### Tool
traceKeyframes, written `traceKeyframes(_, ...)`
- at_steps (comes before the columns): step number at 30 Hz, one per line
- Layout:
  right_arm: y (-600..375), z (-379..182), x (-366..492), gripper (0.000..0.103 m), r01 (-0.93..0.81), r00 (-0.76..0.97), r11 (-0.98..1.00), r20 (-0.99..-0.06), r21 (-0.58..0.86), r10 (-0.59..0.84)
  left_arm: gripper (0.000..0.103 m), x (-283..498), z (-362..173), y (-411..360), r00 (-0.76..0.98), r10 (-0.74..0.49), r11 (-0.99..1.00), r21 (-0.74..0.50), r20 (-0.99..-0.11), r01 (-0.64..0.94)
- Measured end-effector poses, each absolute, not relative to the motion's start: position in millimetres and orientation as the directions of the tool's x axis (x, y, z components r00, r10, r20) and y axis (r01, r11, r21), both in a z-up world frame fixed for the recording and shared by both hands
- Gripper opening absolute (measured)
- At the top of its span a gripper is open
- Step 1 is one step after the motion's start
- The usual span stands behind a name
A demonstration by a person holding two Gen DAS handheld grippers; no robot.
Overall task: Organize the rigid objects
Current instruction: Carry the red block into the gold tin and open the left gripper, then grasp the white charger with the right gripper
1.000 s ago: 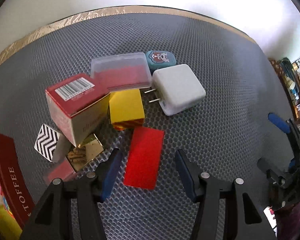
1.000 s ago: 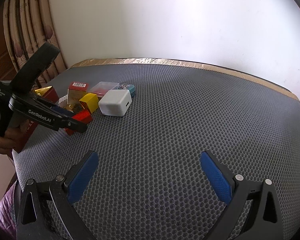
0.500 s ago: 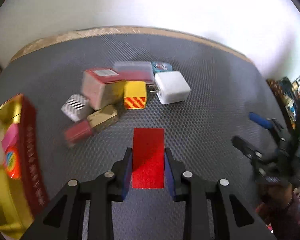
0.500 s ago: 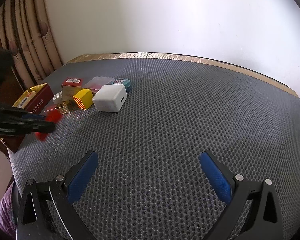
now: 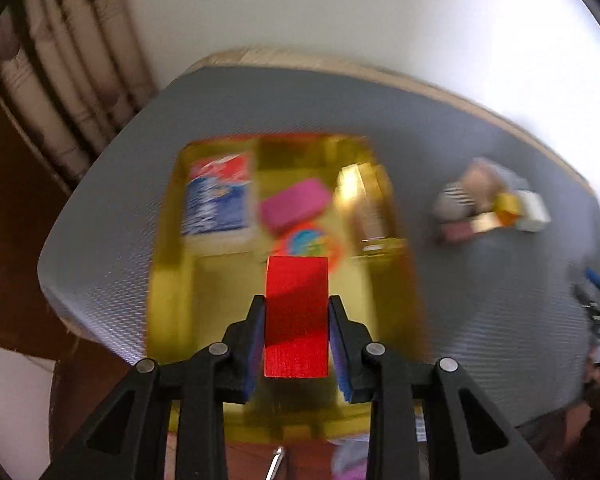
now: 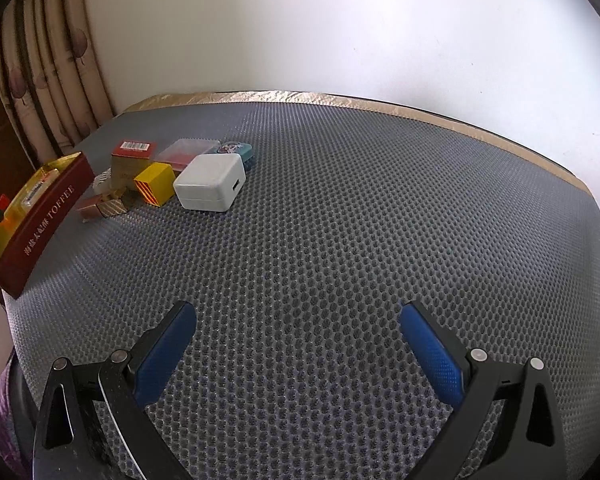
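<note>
Mostly blurred left wrist view: left hand-held gripper (image 5: 297, 336) is clamped on a red block (image 5: 296, 312), held above the near bare part of the gold tin (image 5: 168, 280). Blue packet (image 5: 218, 200), pink case (image 5: 294, 204) and a round colourful item (image 5: 306, 240) already lie inside. Risk, my guess: a release this high lets the block bounce or hit the round item.

Right wrist view: right hand-held gripper (image 6: 296, 354) is wide open, holding nothing, over the grey worktop (image 6: 360, 220). White charger (image 6: 210, 182), yellow cube (image 6: 154, 183) and other small boxes sit beside the tin, unsorted.
</note>
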State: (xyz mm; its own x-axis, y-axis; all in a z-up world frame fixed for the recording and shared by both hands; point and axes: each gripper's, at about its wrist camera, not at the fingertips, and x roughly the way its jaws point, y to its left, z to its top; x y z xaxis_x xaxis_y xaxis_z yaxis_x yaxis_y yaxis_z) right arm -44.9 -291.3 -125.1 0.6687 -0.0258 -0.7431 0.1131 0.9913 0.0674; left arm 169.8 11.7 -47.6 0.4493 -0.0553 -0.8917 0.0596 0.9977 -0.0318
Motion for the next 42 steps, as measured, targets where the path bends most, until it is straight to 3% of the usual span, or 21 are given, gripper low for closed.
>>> traceKeyframes(7,-290.2,-129.1,-39.8,0.102,0.118,0.646,0.992,-0.763,0.053,-0.036,0.030,193.8,-92.7,46.5,0.402,-0.029,1.000,-0.031,-0.915,0.002)
traceKeyframes(24,-283.1,-133.2,-30.6,0.102,0.116,0.625,0.992,-0.779,0.042,-0.040,0.033,202.6,-91.1,43.9,0.456,0.074,0.996,0.084,-0.887,0.002)
traceKeyframes(38,-281.5,-128.9,-31.0,0.102,0.110,0.632,0.993,-0.774,0.032,-0.045,0.040,124.4,-26.4,30.3,0.619,-0.024,0.998,-0.054,-0.785,-0.030)
traceKeyframes(42,-275.1,-114.5,-14.8,0.102,0.096,0.639,0.986,-0.768,0.134,0.042,0.040,96.0,-24.1,8.1,0.619,-0.126,0.990,-0.141,-0.775,0.024)
